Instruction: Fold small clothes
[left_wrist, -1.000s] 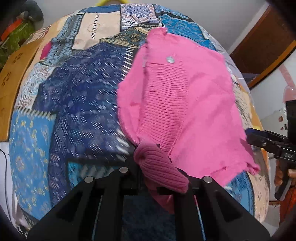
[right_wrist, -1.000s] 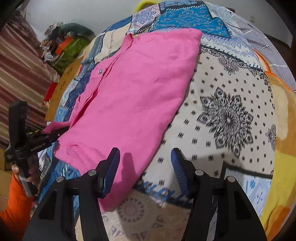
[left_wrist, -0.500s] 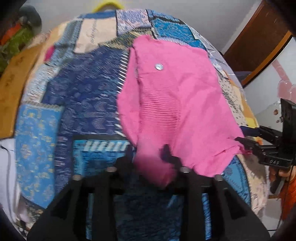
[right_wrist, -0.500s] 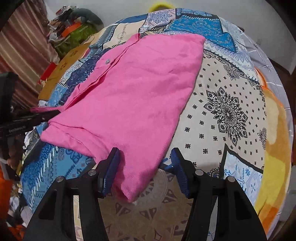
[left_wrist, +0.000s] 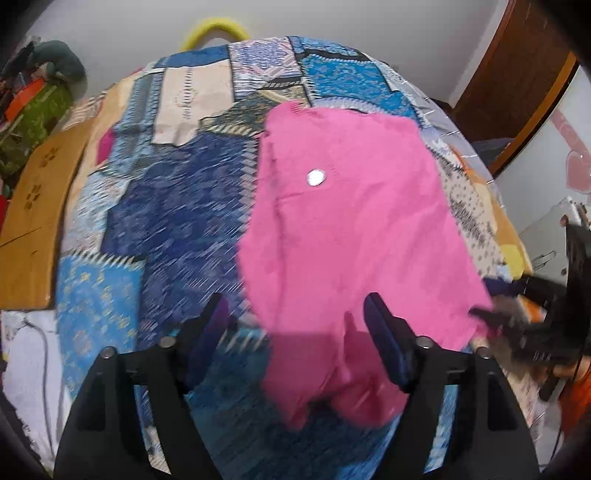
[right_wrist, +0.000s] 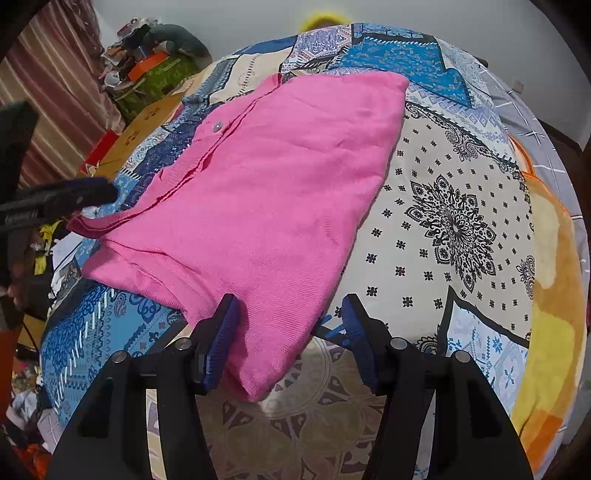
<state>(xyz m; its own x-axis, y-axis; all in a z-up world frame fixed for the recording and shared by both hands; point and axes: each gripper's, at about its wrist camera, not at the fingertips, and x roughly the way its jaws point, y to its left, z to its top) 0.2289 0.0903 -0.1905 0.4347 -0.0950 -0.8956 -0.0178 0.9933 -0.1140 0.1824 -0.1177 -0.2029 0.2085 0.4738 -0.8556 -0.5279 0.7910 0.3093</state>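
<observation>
A pink knit top (left_wrist: 351, 229) with a silver button (left_wrist: 316, 177) lies partly folded on the patchwork bedspread (left_wrist: 177, 221). My left gripper (left_wrist: 295, 310) hovers over the top's near edge with its jaws opening wide. The pink sleeve end (left_wrist: 317, 373) lies loose below them, touched by neither pad. In the right wrist view the top (right_wrist: 266, 192) spreads flat. My right gripper (right_wrist: 291, 310) stands half open astride its near corner, and the right pad is clear of the cloth. One of the left gripper's fingers (right_wrist: 92, 192) shows at the far left, just above the sleeve tip (right_wrist: 85, 223).
A cardboard sheet (left_wrist: 33, 221) lies along the bed's left side, with piled clutter (right_wrist: 155, 62) and a striped curtain (right_wrist: 55, 92) beyond it. A wooden door (left_wrist: 517, 85) stands at the right. A person's hand (right_wrist: 18, 269) in an orange sleeve holds the left gripper.
My left gripper has let go of the pink sleeve end, spread its jaws and risen. My right gripper has slid in over the top's near corner, still half open.
</observation>
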